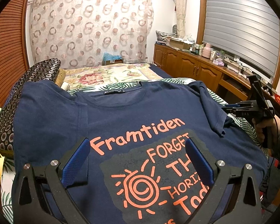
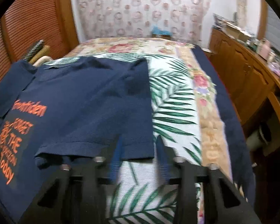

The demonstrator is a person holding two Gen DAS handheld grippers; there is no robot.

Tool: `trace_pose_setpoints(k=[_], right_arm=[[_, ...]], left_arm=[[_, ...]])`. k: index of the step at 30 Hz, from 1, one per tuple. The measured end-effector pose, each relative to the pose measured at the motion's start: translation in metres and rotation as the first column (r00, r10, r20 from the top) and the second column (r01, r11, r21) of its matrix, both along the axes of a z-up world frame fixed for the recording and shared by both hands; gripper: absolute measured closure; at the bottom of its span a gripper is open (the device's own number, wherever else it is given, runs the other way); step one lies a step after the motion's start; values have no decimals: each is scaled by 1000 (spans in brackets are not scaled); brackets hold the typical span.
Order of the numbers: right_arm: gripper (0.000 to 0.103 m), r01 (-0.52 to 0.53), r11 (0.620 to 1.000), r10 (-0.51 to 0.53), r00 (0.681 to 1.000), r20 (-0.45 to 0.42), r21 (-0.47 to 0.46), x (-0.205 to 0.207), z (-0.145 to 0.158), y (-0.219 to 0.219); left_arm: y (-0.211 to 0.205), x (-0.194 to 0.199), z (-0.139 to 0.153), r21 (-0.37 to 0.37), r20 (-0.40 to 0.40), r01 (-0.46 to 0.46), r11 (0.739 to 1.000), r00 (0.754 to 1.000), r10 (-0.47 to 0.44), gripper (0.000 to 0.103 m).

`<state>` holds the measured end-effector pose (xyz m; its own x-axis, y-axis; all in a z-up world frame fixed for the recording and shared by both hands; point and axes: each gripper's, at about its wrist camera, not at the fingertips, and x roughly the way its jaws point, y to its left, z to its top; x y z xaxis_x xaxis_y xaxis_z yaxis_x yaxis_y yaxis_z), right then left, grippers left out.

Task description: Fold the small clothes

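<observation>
- left wrist view: navy t-shirt (image 1: pixel 121 112) lies flat, print up, on the leaf-print bedspread (image 1: pixel 214 95). the neck points toward the far end of the bed.
- left gripper (image 1: pixel 137 141) hangs over the orange lettering with its jaws spread wide and nothing between them.
- right gripper (image 1: pixel 231 108) sits at the shirt's right sleeve, with a hand (image 1: pixel 265 130) around its grip.
- right wrist view: the picture is smeared. the two fingers stand a little apart, the sleeve hem lies flat between them, and i see no pinch, so it's released.
- around the shirt, a dark ring-patterned cloth (image 1: pixel 28 85) runs up against the left sleeve and a floral blanket (image 1: pixel 102 74) lies beyond the collar.
- further off are a circle-patterned curtain (image 1: pixel 87 28) on the far wall and a slatted wooden panel (image 1: pixel 7 37) on the left.
- on the right, a wooden cabinet (image 1: pixel 186 63) stands under a grey blind (image 1: pixel 242 28).
- containers: a cardboard box (image 1: pixel 177 43) and a pink jug (image 1: pixel 206 50) stand on the cluttered cabinet top, but the box's contents are too small to tell.
- another small box (image 1: pixel 112 60) beyond the bed has something blue sticking out.
- cut off: the left fingers cover parts of the print, and the shirt's lower hem runs out of frame.
</observation>
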<state>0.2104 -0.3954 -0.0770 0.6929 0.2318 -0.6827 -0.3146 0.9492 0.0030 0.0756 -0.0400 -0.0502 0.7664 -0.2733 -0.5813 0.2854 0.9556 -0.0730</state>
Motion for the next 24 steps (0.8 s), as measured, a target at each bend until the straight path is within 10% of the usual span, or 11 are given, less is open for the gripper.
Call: trace_pose_setpoints(k=[3,24], right_arm=[[96,-45,999,45,999,5,-12,-1,3,9],[97,-311,946,301,948,106,95,32,81,119]], left_arm=[[1,0,0,-2,0,-2,1000,1000,2,1],[21,-1,-1,-23,6,-33,999,999,33,1]])
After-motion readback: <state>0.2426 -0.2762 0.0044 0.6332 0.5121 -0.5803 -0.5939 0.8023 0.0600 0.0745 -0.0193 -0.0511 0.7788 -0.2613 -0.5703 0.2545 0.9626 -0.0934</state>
